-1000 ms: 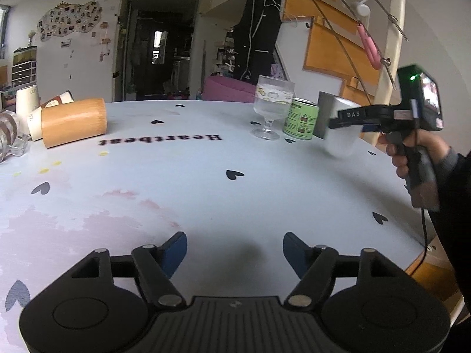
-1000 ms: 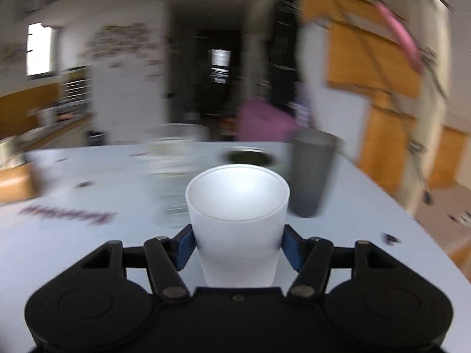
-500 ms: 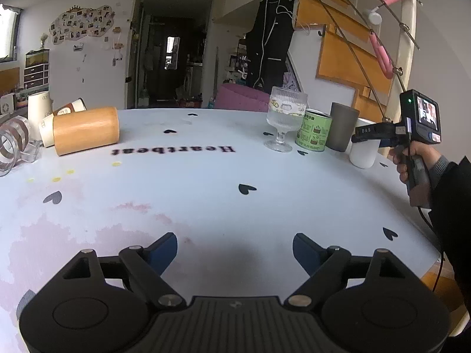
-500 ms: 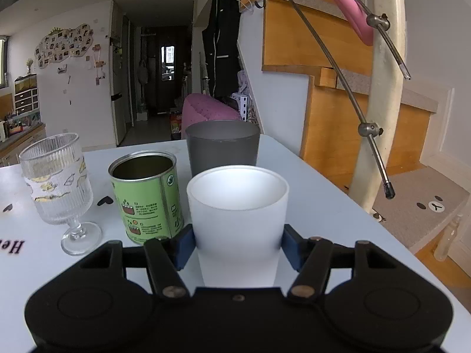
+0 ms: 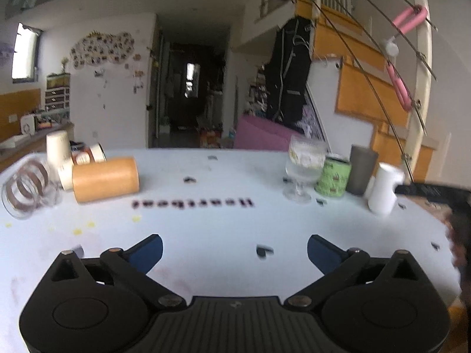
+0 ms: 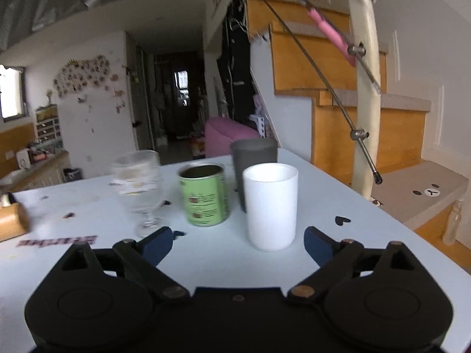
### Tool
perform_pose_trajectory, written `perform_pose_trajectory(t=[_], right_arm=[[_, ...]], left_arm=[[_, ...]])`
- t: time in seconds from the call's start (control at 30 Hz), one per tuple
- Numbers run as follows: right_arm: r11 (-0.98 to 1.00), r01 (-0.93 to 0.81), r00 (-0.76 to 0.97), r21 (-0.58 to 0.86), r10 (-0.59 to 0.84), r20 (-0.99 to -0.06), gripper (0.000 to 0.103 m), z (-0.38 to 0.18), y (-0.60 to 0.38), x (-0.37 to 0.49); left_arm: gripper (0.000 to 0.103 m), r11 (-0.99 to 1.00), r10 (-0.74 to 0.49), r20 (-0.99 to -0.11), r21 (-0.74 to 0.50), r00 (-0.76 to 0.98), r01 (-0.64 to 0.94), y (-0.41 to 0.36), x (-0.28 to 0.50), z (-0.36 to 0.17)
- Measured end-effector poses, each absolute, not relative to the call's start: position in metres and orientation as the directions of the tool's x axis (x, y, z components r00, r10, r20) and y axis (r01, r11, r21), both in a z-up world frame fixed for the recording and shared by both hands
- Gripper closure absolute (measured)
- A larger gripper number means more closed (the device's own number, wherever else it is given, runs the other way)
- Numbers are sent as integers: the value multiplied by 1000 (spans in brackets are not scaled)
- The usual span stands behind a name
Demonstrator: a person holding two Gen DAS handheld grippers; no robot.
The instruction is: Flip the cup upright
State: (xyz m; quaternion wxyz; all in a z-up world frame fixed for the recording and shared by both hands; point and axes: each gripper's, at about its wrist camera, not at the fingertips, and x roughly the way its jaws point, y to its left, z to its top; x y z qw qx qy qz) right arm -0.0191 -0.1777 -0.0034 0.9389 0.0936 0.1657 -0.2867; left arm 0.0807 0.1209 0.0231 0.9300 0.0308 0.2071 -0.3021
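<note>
1. White cup [image 6: 270, 209]: stood upright, mouth up, on the table [image 6: 338, 206], centre of the right wrist view; in the left wrist view it sat at the right edge of the frame [image 5: 382, 188].
2. Right hand-held gripper [image 6: 237, 242]: jaws spread wide, grasping nothing; the blue fingertips [image 6: 156, 242] lay to either side of the cup and nearer the camera, apart from its wall.
3. Grey cup [image 6: 253, 154]: upright, directly behind the white cup, partly hidden by it.
4. Green tin [image 6: 204, 194]: open-topped, upright, just left of the white cup.
5. Stemmed glass [image 6: 138, 188]: upright, left of the tin; blurred.
6. Left hand-held gripper [image 5: 235, 248]: jaws released and wide, nothing between them; lower centre of the left wrist view, over bare table, well apart from the white cup.
7. Wooden cylinder [image 5: 105, 179]: lying on its side, left of centre in the left wrist view.
8. Paper cups [image 5: 59, 150]: grouped behind the cylinder, at least one upright.
9. Clear ringed item [image 5: 26, 188]: at the left edge of the frame; too blurred to identify.
10. Table printing: heart marks and mirrored lettering [image 5: 192, 203] across the middle.
</note>
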Motion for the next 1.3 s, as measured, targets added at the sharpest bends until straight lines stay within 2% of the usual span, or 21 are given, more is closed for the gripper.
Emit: perform_pose_trajectory(t=[0.2,0.5,1.3], right_arm=[[839,538,814,81,-491,-311,5,8,-134,-57],[842,538,805,47,-497,-323,4,6,-100,-83],[838,544,802,37,-506,-318,4,14,-85,-102]], left_arm=[[0,837,-521,-393,-61,757,544,114,80,38],[0,833,-522,-393,-45,757,551,108,66,36],[0,840,-507,-394,-27,767,542,110,51,42]])
